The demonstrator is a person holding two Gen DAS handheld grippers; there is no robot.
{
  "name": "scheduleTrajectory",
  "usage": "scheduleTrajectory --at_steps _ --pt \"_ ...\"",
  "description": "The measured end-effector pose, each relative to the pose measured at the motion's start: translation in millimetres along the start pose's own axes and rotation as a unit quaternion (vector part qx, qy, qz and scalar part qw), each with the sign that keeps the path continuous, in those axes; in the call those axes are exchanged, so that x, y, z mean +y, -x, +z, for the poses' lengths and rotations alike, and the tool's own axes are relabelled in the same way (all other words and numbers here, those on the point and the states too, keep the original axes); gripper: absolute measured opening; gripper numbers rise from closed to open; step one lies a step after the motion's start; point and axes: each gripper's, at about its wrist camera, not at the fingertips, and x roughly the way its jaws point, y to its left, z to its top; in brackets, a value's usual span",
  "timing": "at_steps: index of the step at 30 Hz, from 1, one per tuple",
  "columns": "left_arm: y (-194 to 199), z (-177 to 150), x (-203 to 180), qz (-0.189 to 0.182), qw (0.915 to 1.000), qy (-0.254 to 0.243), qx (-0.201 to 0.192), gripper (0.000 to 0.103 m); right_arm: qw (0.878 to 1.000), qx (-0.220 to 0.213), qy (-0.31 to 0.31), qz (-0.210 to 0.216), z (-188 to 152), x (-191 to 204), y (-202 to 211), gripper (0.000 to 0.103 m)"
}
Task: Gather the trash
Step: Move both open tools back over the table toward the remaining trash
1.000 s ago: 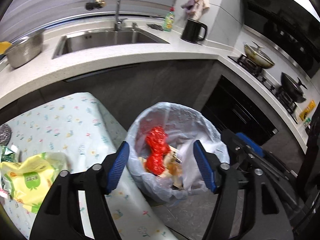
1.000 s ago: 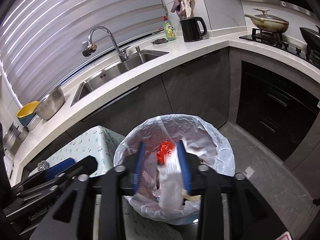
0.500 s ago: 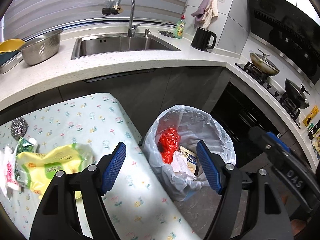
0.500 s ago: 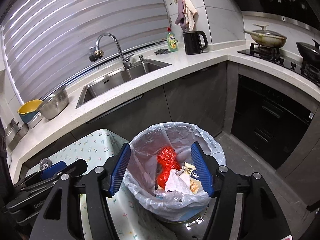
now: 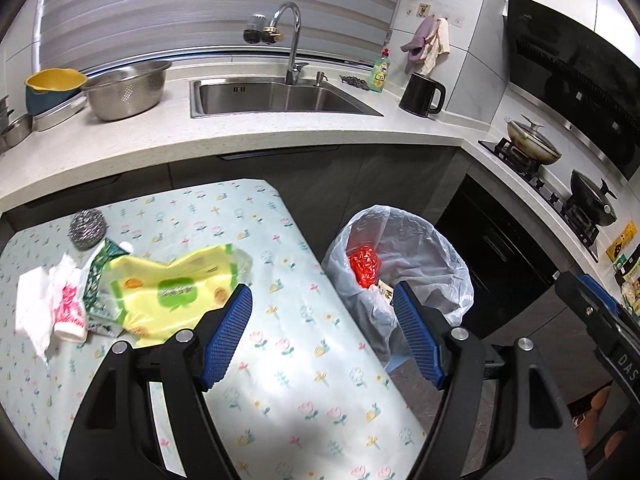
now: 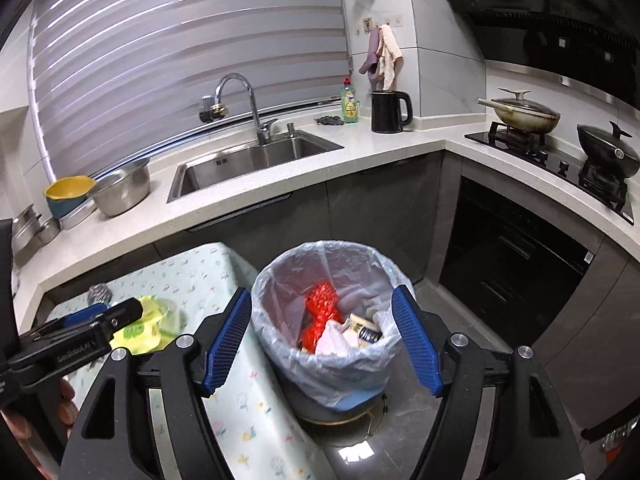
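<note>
On the floral-clothed table beside the lined bin, both grippers gape empty; the left gripper should pinch the yellow plastic wrapper by its crumpled edge.

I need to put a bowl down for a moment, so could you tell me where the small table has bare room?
The table is bare on its near half, toward the trash bin, and along the far edge right of the steel scourer. The left side is crowded: yellow wrapper, green packet, white tissue.
</note>
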Motion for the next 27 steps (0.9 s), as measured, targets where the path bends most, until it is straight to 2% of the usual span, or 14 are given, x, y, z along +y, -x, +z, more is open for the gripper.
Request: scheduleTrajectory --at_steps 7,13,21,27 --pt "28.8 -26.2 24.4 0.013 0.9998 0.014 0.001 0.069 0.999 0.04 0.016 0.024 -26.2 19.6 31.9 0.074" --pt "43.8 -47.8 53.1 0.029 0.9988 0.038 0.005 0.069 0.996 0.06 0.035 0.064 -53.4 60.4 44.5 0.077" --pt "58.3 -72.4 111.9 0.078 0.9948 0.065 0.011 0.069 0.983 0.103 0.05 0.14 -77.7 132.6 18.9 0.077" --pt "61.4 -85.9 169.3 0.12 0.9885 0.089 0.019 0.069 0.978 0.124 0.052 0.161 -85.7 177.6 -17.9 0.077"
